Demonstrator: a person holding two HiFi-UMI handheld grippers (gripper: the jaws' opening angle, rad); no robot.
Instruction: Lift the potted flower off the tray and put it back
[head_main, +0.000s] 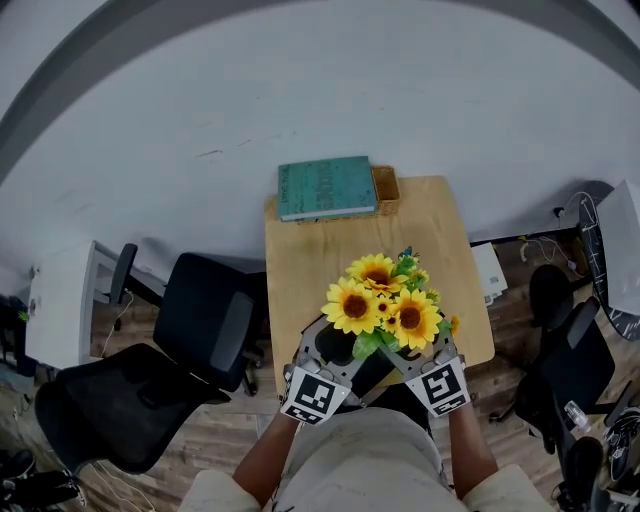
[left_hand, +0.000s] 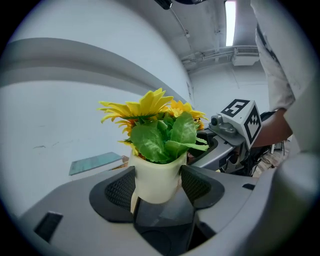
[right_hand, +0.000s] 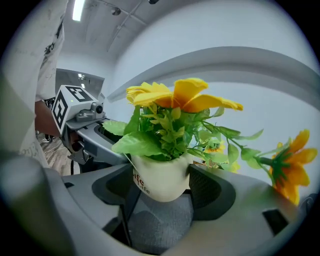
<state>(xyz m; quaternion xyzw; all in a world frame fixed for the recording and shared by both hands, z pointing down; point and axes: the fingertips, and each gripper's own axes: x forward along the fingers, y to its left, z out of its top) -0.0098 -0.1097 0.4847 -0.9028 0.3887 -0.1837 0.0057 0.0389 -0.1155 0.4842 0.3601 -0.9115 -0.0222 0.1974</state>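
The potted flower (head_main: 385, 305) is a bunch of yellow sunflowers with green leaves in a small cream pot (left_hand: 156, 175). In the head view the blooms hide the pot, which hangs over the near end of the wooden table (head_main: 320, 255). My left gripper (head_main: 338, 342) comes in from the left and my right gripper (head_main: 408, 352) from the right, meeting under the blooms. In the left gripper view the pot sits between the two dark pads of that gripper (left_hand: 157, 186). The right gripper (right_hand: 162, 186) holds the same pot (right_hand: 159, 177), which has dark print on its side.
A teal book (head_main: 327, 187) lies at the table's far end beside a small brown wicker tray (head_main: 386, 186). Black office chairs (head_main: 205, 315) stand to the left, and another chair (head_main: 560, 370) to the right. A grey wall rises behind the table.
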